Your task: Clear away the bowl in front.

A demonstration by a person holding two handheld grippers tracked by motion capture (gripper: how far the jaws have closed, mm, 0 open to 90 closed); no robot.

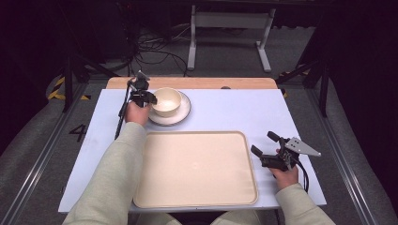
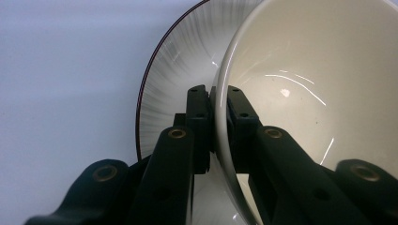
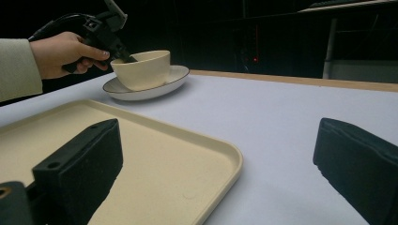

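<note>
A cream bowl (image 1: 167,101) is seated on a white plate (image 1: 182,114) with a thin dark rim, and the plate is used here as the landmark. The bowl's near-left rim is clamped by the left gripper (image 1: 150,99): in the left gripper view (image 2: 217,112) one jaw is seen pressed against the outside of the wall and the other against the inside, so the jaws are closed on the rim with only the wall between them. The gripper is held by a hand (image 1: 137,112) just to the left of the plate, and a cream sleeve (image 1: 112,178) is drawn back from it toward the bottom edge of the high view.

The plate is set on a pale blue-white table (image 1: 225,110), close to its far left part. A large beige tray (image 1: 197,168) is laid in front of the plate, nearer the person, and nothing is seen on it. The right gripper (image 1: 266,144) is held well apart from the plate, just beyond the tray's right edge. Its jaws are spread wide, and nothing is gripped between them, as is seen in the right gripper view (image 3: 220,159).
</note>
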